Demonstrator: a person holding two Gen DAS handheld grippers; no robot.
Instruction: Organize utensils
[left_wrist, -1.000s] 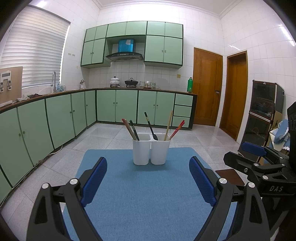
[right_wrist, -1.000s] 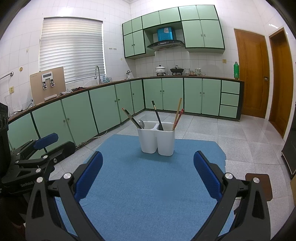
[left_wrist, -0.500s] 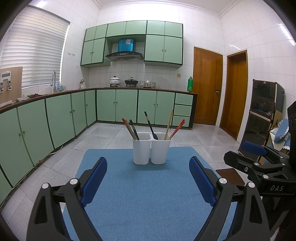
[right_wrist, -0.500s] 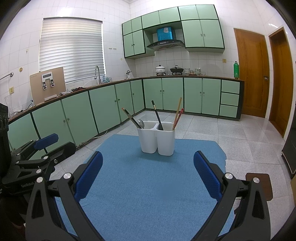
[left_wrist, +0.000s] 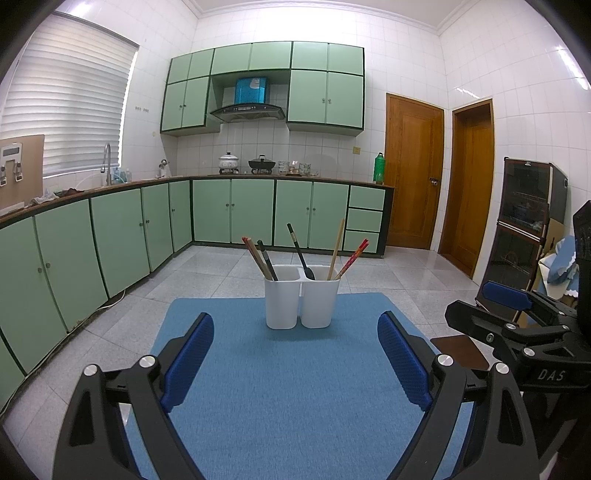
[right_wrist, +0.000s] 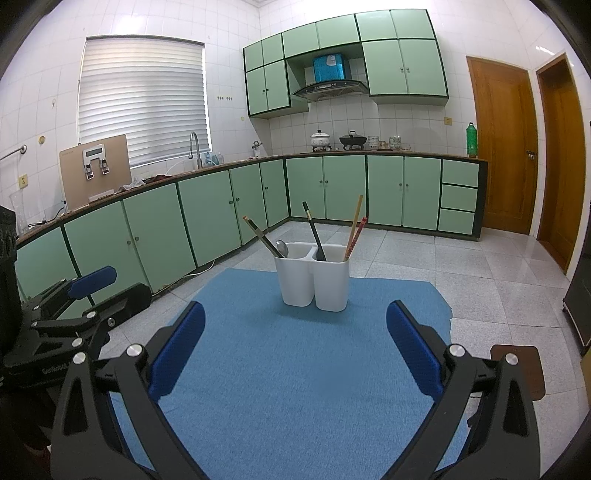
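Blue mat (right_wrist: 295, 369): only right view reveals holder's (right_wrist: 314, 280) silver spoon (right_wrist: 281, 246).

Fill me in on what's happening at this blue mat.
A person holds two sets of tongs over a blue mat, sorting utensils. Both the left tongs and the right tongs are open and empty, short of the white two-compartment holder. Chopsticks and a dark handle lean in its left compartment; a black spoon and more chopsticks stand in the right. Nothing is gripped.
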